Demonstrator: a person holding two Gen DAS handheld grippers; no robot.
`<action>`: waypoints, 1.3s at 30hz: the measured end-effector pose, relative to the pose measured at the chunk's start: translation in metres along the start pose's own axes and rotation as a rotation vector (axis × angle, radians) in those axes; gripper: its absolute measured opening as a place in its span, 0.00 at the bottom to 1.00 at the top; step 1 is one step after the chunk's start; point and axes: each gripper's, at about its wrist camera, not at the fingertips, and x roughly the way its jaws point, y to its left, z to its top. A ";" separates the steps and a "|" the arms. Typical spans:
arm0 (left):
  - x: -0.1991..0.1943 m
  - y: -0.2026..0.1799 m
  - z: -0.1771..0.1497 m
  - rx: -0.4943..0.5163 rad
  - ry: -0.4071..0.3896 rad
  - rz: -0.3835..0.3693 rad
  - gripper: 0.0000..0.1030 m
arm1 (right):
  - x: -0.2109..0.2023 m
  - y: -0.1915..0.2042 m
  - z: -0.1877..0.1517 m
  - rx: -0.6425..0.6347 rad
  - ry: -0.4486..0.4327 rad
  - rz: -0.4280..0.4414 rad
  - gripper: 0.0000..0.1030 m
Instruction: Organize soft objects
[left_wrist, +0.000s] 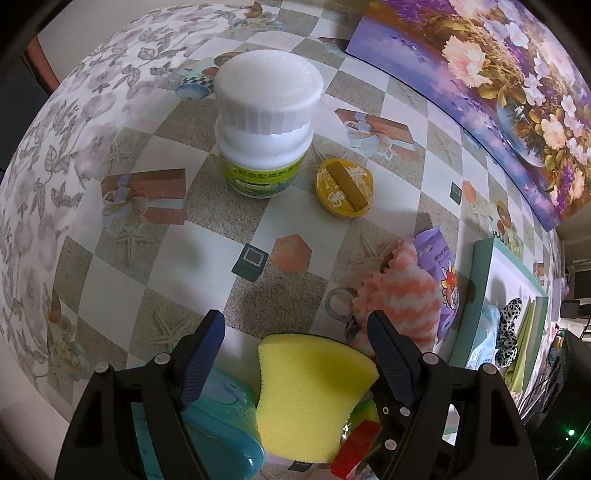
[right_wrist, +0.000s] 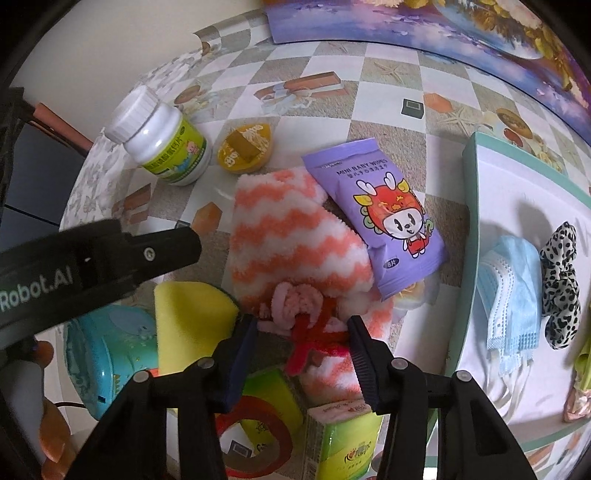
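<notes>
Yellow sponge (left_wrist: 314, 395) lies directly beneath the left hand-held gripper (left_wrist: 295, 347), between its two widely parted fingers, and neither pad touches it; beside it sit a teal plastic container (left_wrist: 225, 424) and a red tape roll (left_wrist: 356, 450). The right hand-held gripper (right_wrist: 303, 343) points down over the pink-and-red bow end (right_wrist: 306, 321) of the coral-and-white striped fluffy sock (right_wrist: 288, 236), its jaws partly open with the bow between them; I cannot tell whether the pads press on it. The sock stretches away from that gripper across the checked worktop (right_wrist: 388, 77), its far edge tucked under a purple baby-wipes pack (right_wrist: 384, 214). Just under the right gripper stands a green tissue pack (right_wrist: 343, 439). To the right, in the pale tray with a mint rim (right_wrist: 469, 206), lie a blue face mask (right_wrist: 513, 288) and a leopard-print scrunchie (right_wrist: 561, 284), side by side and touching. Further off on the worktop stand a white pill bottle with a green label (left_wrist: 266, 125) and a yellow round lid (left_wrist: 345, 186), near each other.
</notes>
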 end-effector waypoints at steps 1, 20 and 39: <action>0.000 -0.001 0.000 0.003 -0.001 0.000 0.78 | -0.002 -0.002 -0.001 0.003 -0.001 0.004 0.50; -0.004 -0.018 -0.008 0.052 -0.012 -0.007 0.78 | -0.068 -0.040 -0.009 0.077 -0.063 0.002 0.50; 0.016 -0.040 -0.018 0.152 0.057 0.055 0.78 | -0.083 -0.061 -0.011 0.146 -0.078 -0.009 0.50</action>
